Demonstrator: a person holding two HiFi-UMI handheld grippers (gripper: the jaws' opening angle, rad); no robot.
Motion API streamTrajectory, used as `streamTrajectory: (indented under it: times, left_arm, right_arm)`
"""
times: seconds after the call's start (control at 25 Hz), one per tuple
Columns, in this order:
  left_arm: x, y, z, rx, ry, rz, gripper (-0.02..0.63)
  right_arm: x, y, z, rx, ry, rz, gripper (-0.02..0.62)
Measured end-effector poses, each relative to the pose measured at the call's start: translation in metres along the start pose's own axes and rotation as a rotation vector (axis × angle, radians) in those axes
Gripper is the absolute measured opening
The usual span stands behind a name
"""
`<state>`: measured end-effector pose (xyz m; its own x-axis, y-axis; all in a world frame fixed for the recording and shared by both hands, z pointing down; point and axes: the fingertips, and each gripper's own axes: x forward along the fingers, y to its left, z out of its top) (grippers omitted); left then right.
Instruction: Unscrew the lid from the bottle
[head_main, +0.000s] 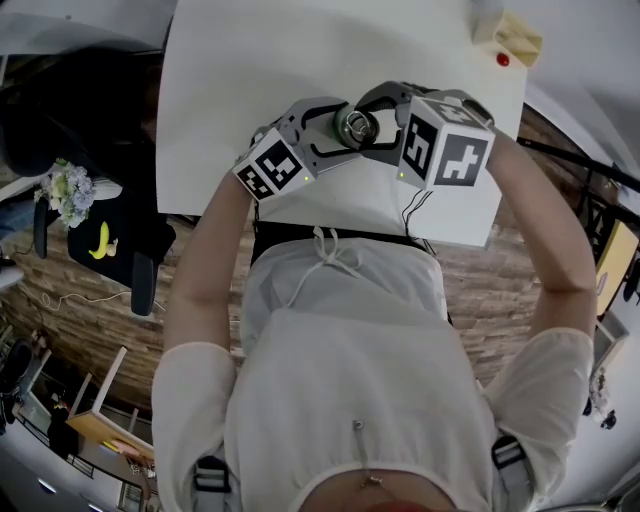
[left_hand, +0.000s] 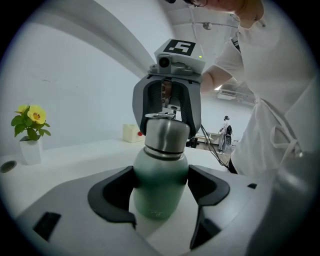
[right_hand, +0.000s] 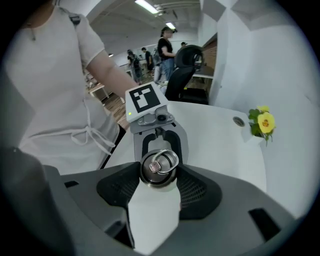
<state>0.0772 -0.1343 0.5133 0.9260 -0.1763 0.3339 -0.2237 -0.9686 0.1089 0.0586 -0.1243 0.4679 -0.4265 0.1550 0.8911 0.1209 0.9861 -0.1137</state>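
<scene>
Near the desk's (head_main: 300, 60) near edge, about midway along it, the bottle (left_hand: 161, 172) stands upright, its long axis vertical and its lid (right_hand: 159, 167) pointing up. Whether its base rests on the desk I cannot tell.

The left gripper (left_hand: 159, 200) comes in level from the person's left. Its jaws are part-way open and clamped on the green body below the shoulder, with a dark pad pressed against each side.

The right gripper (right_hand: 159, 175) reaches in from the right and somewhat above. Its jaws are closed about half-way and grip the steel lid, pads touching both of its sides. The lid's top faces that gripper's camera, with a metal ring (right_hand: 161, 162) lying flat on it. The lid sits on the bottle's neck.
</scene>
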Motion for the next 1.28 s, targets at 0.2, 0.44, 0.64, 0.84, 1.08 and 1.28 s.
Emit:
streamTrajectory:
  times: [0.2,0.44,0.64,0.84,1.08,1.28]
  left_arm:
    - [0.002,-0.004,0.003,-0.003,-0.006,-0.004,0.357]
    - [0.002,-0.002,0.001,0.005,-0.007,-0.009,0.359]
    - [0.002,-0.002,0.001,0.006,-0.007,-0.014,0.359]
    - [0.001,-0.001,0.001,-0.001,-0.009,-0.025,0.359]
    - [0.002,-0.001,0.002,-0.005,-0.016,-0.034,0.359]
    - [0.002,-0.001,0.002,-0.01,-0.02,-0.038,0.359]
  right_arm:
    - [-0.003,0.005,-0.001,-0.102,0.038,0.077,0.243]
    - [-0.001,0.001,-0.001,0.008,0.015,0.03,0.248]
    - [-0.011,0.003,-0.004,0.235,-0.059,-0.057,0.341]
    - [-0.009,-0.003,-0.006,0.579,-0.163,-0.167,0.305]
    - [-0.005,-0.011,-0.007,0.678,-0.187,-0.245,0.24]
    - [-0.004,-0.012,-0.007,0.672,-0.165,-0.197,0.244]
